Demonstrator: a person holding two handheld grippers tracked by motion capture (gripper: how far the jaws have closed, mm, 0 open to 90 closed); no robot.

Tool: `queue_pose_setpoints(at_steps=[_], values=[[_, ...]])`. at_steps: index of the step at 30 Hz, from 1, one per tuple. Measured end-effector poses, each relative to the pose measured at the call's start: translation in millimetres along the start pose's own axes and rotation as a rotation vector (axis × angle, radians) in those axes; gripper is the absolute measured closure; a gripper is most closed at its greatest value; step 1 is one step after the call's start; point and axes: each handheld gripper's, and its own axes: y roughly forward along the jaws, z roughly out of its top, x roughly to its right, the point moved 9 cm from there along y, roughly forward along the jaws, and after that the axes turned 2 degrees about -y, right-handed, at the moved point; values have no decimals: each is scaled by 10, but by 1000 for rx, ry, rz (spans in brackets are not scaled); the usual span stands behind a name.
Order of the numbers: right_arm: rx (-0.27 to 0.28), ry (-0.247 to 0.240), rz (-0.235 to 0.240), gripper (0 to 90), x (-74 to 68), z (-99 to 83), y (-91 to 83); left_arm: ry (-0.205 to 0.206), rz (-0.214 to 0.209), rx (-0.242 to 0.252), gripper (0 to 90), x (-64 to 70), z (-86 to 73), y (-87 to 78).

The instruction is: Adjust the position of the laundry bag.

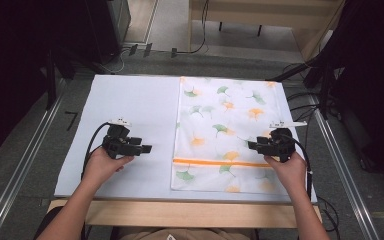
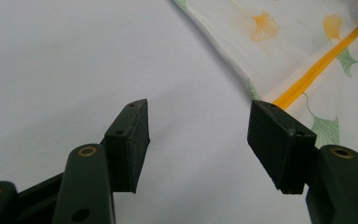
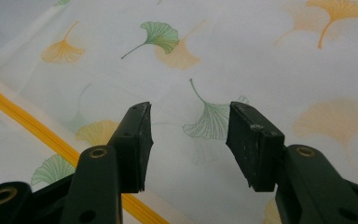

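Leaf-print cloth (image 1: 227, 130) flat on table (image 1: 130, 110) | right gripper (image 1: 252, 146) over its 4 o'clock, jaws apart, empty | left gripper (image 1: 147, 148) at 9 o'clock, jaws wide, empty

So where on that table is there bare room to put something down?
The left half of the white mat, between its left edge and the leaf-print cloth, beyond the left gripper. The right half is covered by that cloth, with the right gripper over it.

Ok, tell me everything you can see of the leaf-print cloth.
The cloth is thin white fabric printed with green and orange ginkgo leaves, with an orange stripe across it near the person's end. It lies flat and spread on the right half of the white table cover. The right gripper hovers open above it; the left gripper, open, stands off its left edge. Neither visibly touches it.
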Motion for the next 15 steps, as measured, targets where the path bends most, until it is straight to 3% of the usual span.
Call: queue_pose_setpoints(at_steps=[4,13,15], values=[[-2,3,11,525,-4,-4,4,20,2,-15,396,33,-2,27],[4,-3,9,529,1,1,-4,0,-10,-27,408,79,12,74],[5,-11,2,528,18,-2,-5,12,-12,-25,414,118,44,100]])
